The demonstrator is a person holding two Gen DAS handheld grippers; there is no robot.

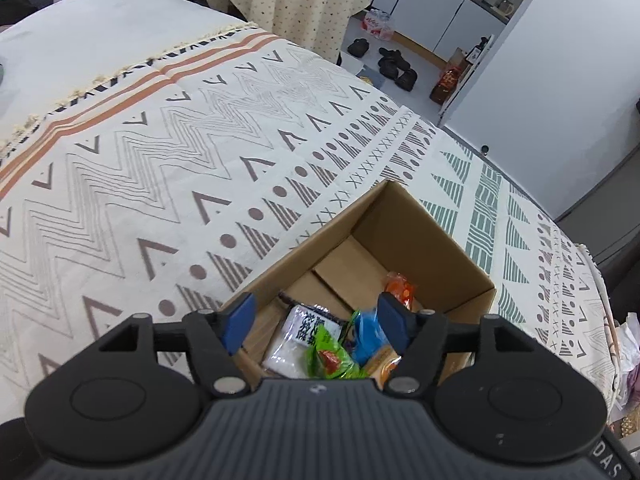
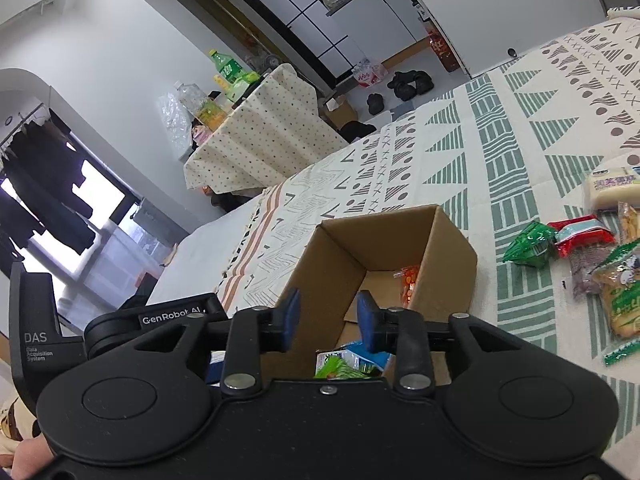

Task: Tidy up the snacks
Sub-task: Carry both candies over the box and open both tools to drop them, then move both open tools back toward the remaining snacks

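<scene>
An open cardboard box [image 1: 436,240] sits on a patterned cloth. Inside lie a white packet [image 1: 296,340], a green packet [image 1: 328,356], a blue packet [image 1: 366,332] and an orange packet [image 1: 400,286]. My left gripper [image 1: 316,320] is open and empty just above the box's near end. In the right wrist view the box [image 2: 340,256] is straight ahead; my right gripper [image 2: 328,318] is open and empty over its near edge. Loose snacks lie on the cloth to the right: a green packet [image 2: 528,244], a red packet [image 2: 582,234], a white packet [image 2: 612,186] and a yellow-green packet [image 2: 624,296].
The patterned cloth [image 1: 200,168] covers a bed-like surface. The left gripper's body [image 2: 120,328] shows at the left of the right wrist view. A table with a dotted cloth [image 2: 260,132] holds bottles beyond. Shoes [image 1: 396,64] lie on the floor.
</scene>
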